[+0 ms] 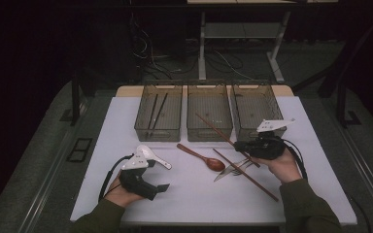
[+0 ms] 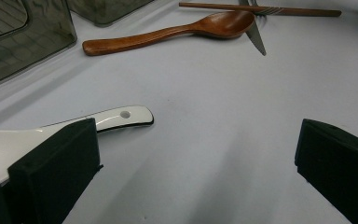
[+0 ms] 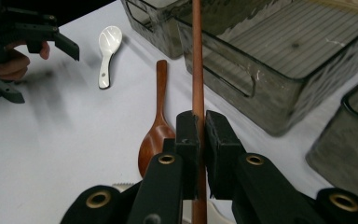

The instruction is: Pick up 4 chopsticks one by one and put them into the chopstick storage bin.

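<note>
My right tongs point(image 3: 198, 135) are clamped on a chopstick point(image 3: 196, 56), which runs up between the jaws toward the middle bin point(image 1: 210, 114); from above, its far end lies over that bin's front rim. My left tongs point(image 2: 196, 154) stand wide with nothing between the jaws, low over the white table point(image 1: 189, 194). The white spoon point(image 2: 121, 115) lies just beside the left jaw. Farther out lie a wooden spoon point(image 1: 201, 156), a knife and a fork point(image 1: 230, 170) under a second chopstick point(image 1: 247, 171). The left bin point(image 1: 159, 114) holds two chopsticks.
</note>
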Demonstrator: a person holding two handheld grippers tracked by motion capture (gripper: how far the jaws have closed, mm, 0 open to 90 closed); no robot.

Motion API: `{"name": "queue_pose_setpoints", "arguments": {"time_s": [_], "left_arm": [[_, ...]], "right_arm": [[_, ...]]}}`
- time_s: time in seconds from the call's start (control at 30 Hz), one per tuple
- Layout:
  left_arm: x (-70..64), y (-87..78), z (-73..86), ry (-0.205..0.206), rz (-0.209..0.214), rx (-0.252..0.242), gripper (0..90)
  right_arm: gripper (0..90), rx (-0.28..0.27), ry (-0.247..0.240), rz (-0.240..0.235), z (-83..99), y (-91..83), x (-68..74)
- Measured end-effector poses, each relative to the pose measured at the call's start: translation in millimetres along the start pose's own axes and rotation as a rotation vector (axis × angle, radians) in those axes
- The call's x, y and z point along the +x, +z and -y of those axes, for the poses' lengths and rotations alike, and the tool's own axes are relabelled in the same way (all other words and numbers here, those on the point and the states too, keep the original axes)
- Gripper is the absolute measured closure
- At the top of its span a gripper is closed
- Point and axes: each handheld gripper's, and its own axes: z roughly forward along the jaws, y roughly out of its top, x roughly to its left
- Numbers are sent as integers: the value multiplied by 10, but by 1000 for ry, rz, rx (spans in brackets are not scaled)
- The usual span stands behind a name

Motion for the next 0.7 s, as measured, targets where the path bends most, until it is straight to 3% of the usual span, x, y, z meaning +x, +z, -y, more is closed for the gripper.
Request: {"name": "queue_pose_setpoints", "arguments": {"time_s": [0.7], "left_arm": [[-7, 14, 1, -5, -1, -9, 0]], "right_arm": [[840, -68, 4, 4, -479, 350, -44]]}}
